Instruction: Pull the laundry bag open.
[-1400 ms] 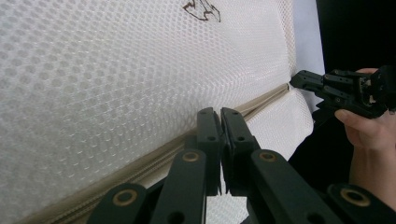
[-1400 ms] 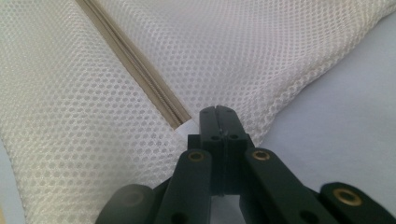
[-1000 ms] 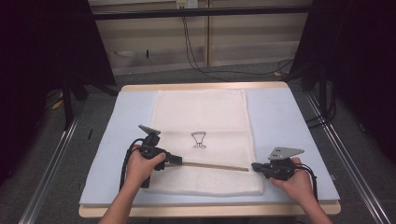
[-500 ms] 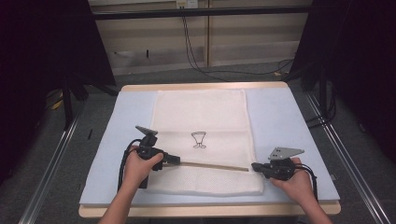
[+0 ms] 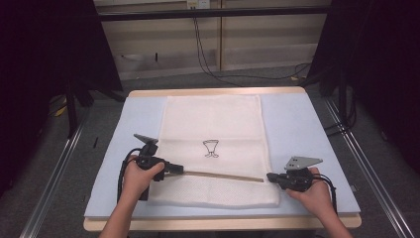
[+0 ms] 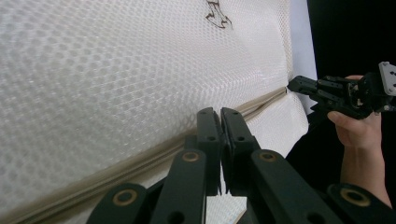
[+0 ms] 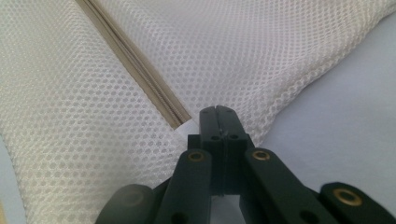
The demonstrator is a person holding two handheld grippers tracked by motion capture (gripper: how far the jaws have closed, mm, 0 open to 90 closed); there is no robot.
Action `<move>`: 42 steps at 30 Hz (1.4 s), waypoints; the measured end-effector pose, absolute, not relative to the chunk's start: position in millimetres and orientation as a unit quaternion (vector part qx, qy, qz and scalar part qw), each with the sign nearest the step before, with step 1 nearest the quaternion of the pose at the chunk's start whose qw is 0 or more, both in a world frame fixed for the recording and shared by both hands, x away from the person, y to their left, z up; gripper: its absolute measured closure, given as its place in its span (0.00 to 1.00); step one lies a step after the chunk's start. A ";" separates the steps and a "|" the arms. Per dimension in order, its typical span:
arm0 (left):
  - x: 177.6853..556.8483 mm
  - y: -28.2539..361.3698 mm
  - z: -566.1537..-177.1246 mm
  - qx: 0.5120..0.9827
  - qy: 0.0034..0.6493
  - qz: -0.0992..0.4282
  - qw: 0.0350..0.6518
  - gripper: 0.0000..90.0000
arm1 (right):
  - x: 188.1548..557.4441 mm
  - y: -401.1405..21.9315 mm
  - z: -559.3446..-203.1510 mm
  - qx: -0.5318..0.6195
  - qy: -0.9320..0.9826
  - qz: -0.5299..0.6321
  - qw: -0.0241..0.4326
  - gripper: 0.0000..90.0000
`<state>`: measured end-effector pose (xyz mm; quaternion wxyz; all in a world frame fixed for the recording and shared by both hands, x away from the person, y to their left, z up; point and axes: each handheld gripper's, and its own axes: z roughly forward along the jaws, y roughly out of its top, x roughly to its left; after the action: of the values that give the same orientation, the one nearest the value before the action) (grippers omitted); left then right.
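A white mesh bag [image 5: 213,124] with a small dark cup drawing [image 5: 211,148] lies flat on the pale blue mat. A beige zipper [image 5: 223,175] runs across its near part. My left gripper [image 5: 176,169] sits at the zipper's left end, its jaws shut on the zipper line [image 6: 261,100]; what the pads pinch is hidden. My right gripper [image 5: 270,176] is at the zipper's right end. In the right gripper view its jaws are shut on the mesh edge [image 7: 261,116], just beside the zipper's end [image 7: 180,122]. In the left gripper view the right gripper [image 6: 299,85] shows farther off.
The blue mat [image 5: 302,124] covers a wooden table [image 5: 213,91]. Metal rails [image 5: 54,173] run along both sides on the floor. Cables [image 5: 208,59] hang against the back wall. Bare mat lies left and right of the bag.
My left gripper has shifted slightly to the left along the zipper line. The right gripper has stayed where it was.
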<state>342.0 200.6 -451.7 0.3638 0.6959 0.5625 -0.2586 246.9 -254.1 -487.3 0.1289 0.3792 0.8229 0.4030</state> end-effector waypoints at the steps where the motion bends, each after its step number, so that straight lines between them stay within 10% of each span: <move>1: 341.9 202.0 -451.7 0.695 0.564 -0.257 0.365 0.97 | 246.9 -254.1 -487.3 0.379 0.823 0.403 0.129 1.00; 42: 335.4 264.0 -451.2 0.674 0.586 -0.232 0.385 0.97 | 246.6 -253.5 -486.8 0.378 0.824 0.402 0.127 1.00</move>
<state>335.4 264.0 -451.2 0.3847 0.6740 0.5864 -0.2322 246.6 -253.5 -486.8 0.1270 0.3779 0.8244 0.4018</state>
